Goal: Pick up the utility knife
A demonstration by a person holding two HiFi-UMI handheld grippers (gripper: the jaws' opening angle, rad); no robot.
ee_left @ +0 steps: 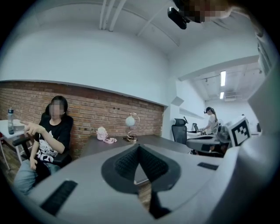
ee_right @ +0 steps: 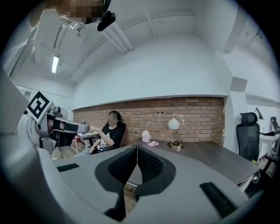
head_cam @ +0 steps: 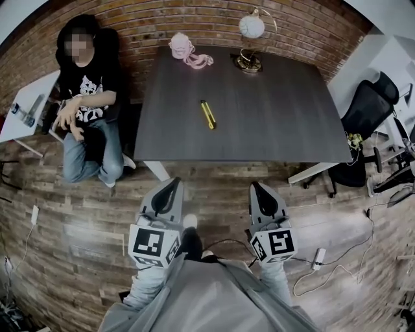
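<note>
Slim yellow utility knife [head_cam: 207,115] lying flat near the middle of the dark, matte, wood-grained bench [head_cam: 279,130]; a pink bag [head_cam: 185,50] and a white globe lamp [head_cam: 250,39] on a brass-coloured base stand at the far edge by the brick wall [head_cam: 194,19]. Left gripper [head_cam: 174,183] and right gripper [head_cam: 257,187], grey with ribbed black pads, are both closed on nothing, short of the bench and well apart from the knife. Each carries black-and-white square markers [head_cam: 153,245]; no lettering is legible.

An office: ahead of the right gripper [head_cam: 258,188], a dark meeting table [head_cam: 272,123] meets a brick wall [head_cam: 194,19]. Right of that gripper, a black swivel chair [head_cam: 366,107].
</note>
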